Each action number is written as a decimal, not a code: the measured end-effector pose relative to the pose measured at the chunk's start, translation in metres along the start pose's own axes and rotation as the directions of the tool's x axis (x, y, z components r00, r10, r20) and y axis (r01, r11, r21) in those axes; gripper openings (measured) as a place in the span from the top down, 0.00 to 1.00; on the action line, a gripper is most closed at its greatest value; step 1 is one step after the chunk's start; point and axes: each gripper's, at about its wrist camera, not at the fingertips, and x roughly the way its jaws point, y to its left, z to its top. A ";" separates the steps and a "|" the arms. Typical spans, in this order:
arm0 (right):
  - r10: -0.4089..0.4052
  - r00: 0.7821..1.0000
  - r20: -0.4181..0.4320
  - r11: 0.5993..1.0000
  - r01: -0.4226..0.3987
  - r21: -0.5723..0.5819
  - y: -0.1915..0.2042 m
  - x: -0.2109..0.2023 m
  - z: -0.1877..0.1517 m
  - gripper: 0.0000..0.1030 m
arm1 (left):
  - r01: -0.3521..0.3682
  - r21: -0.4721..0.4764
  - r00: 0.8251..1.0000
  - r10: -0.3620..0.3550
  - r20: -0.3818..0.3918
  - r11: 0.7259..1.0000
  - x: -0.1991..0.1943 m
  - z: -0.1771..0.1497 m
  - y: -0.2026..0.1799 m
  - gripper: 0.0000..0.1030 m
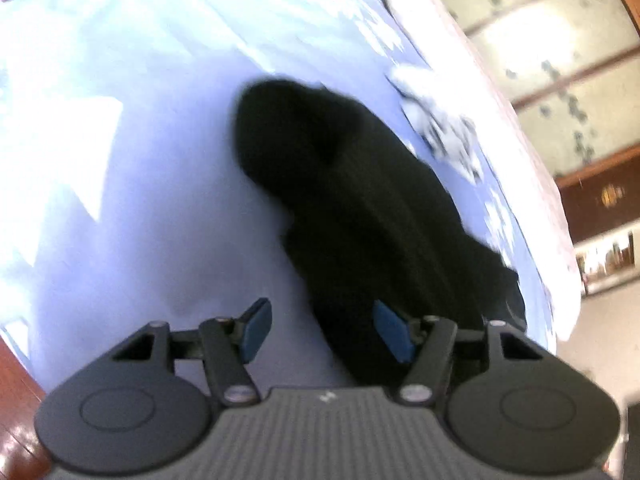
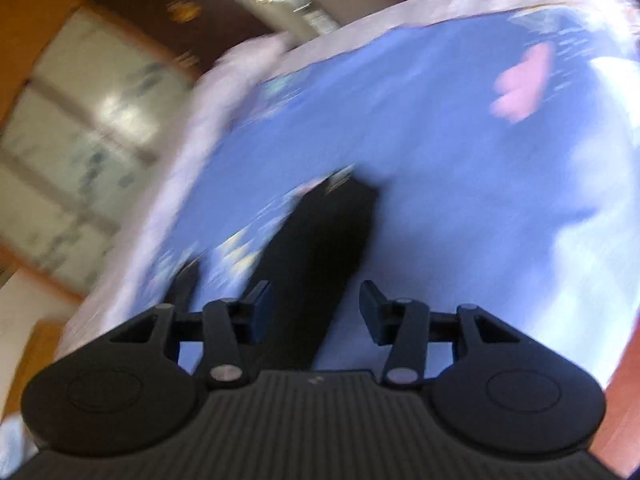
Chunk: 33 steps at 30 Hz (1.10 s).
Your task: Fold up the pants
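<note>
**Both grippers hover empty over dark pants on the bed**

The black fabric pants (image 1: 360,216) lie on a pale blue bedsheet (image 1: 140,200) that covers a bed, close to the edge where a pinkish-white quilted border (image 2: 192,132) runs. In the left wrist view they look like a long, bunched strip that runs from mid-frame down to the gripper; in the right wrist view a narrower dark length (image 2: 320,248), likely one leg, runs away from the gripper toward the bed's edge.

The left gripper (image 1: 322,332) has its blue-padded fingers (image 1: 256,330) spread, one over bare sheet and one over the cloth, with nothing between them. The right gripper (image 2: 316,310) also has its fingers spread, straddling the near end of the dark length without pinching it. Whether either touches the fabric I cannot tell; both views are blurred by motion.

The step in hand seems to be taking hold of the pants for a fold. To do it well, each gripper should go down onto an outer edge or corner and catch every layer at that spot, not only the top one. The two holds should be well apart, so the cloth lifts flat and does not sag. The bunched part is best smoothed first, then carried over so the edges meet.

No brand, label or writing can be read; a small pale mark on each gripper body is too blurred to make out.
</note>
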 end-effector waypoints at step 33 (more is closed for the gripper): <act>0.034 0.765 -0.643 0.552 -0.550 -0.626 0.250 0.144 -0.283 0.46 | 0.130 0.140 0.991 -0.134 0.018 0.982 0.017 0.031 -0.035 0.08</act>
